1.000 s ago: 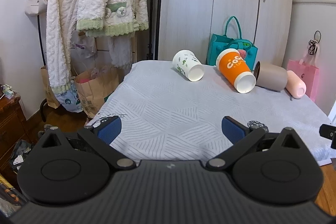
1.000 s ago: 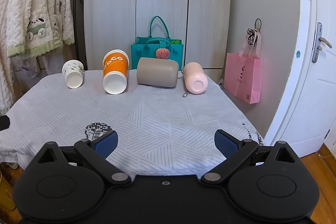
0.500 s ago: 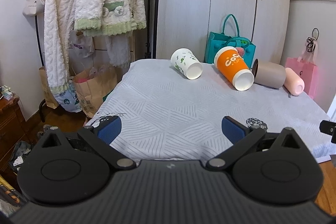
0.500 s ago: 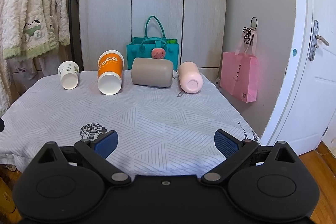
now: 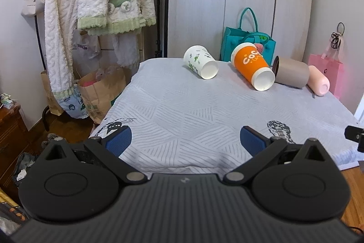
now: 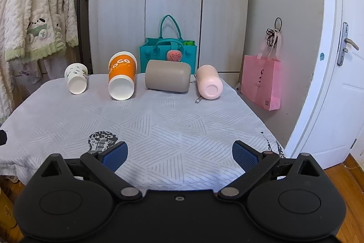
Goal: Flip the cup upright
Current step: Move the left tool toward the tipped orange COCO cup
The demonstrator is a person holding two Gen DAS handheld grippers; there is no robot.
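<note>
Here, four vessels lie on their sides in a row along the far edge of the table (image 6: 159, 129), none upright yet. Seen from the right wrist, left to right: white cup (image 6: 76, 81), orange cup (image 6: 121, 79), taupe tumbler (image 6: 168, 79), pink bottle (image 6: 208, 82). The right gripper (image 6: 179, 155) sits at the near edge, fingers spread wide, nothing between the blue pads (image 6: 115, 155); the row lies well apart from it, spanning roughly 11 to 1 o'clock. Both paper cups lie with their long axes running toward the camera, flat bases facing the near edge, mouths pointing away. The left gripper (image 5: 185, 140) is likewise spread and empty; from it the white cup (image 5: 201, 62) sits near 12 o'clock and the orange cup (image 5: 253, 66) near 1 o'clock, axes slanting toward 4 o'clock, the orange one touching the taupe tumbler (image 5: 292, 74). Judgement: the left hand is nearer the white cup, the right hand nearer the tumbler and pink bottle (image 5: 318, 81). Which cup goes first cannot be told. A grasp across the body, side to side, looks workable, then a tip-up onto the base.
</note>
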